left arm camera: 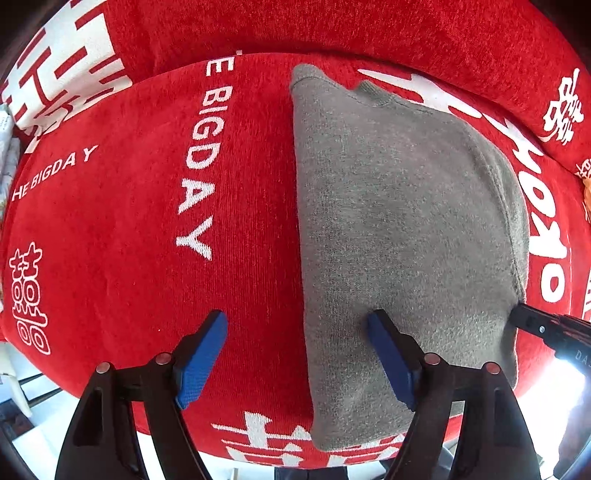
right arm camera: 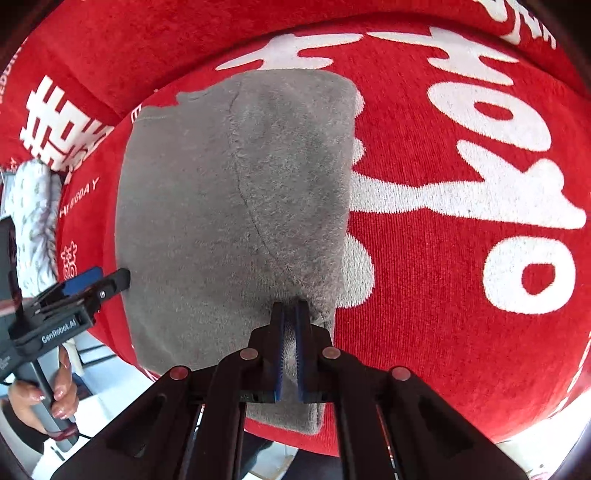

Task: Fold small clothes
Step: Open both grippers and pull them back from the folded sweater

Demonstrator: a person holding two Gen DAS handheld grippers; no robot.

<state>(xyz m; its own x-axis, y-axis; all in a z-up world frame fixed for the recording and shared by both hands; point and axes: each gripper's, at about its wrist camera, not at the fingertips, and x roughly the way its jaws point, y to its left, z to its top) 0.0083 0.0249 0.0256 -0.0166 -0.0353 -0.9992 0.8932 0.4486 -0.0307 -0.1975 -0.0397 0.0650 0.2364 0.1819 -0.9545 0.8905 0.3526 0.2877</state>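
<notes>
A grey knit garment (left arm camera: 399,229) lies folded lengthwise on the red cloth surface (left arm camera: 129,229); it also shows in the right wrist view (right arm camera: 229,206). My left gripper (left arm camera: 297,325) is open, its jaws wide apart over the garment's left edge near the front, one blue pad on red cloth, the other over grey fabric. It appears in the right wrist view (right arm camera: 107,278) at the garment's left edge. My right gripper (right arm camera: 290,314) is shut on the garment's folded-over right layer near the front. Its black tip (left arm camera: 524,317) shows in the left wrist view.
The red cloth (right arm camera: 461,240) has large white lettering and characters. A raised red cushion back (left arm camera: 332,26) runs along the far side. A patterned white cloth (right arm camera: 33,206) lies off the left edge. The surface's front edge (left arm camera: 258,439) is close below the grippers.
</notes>
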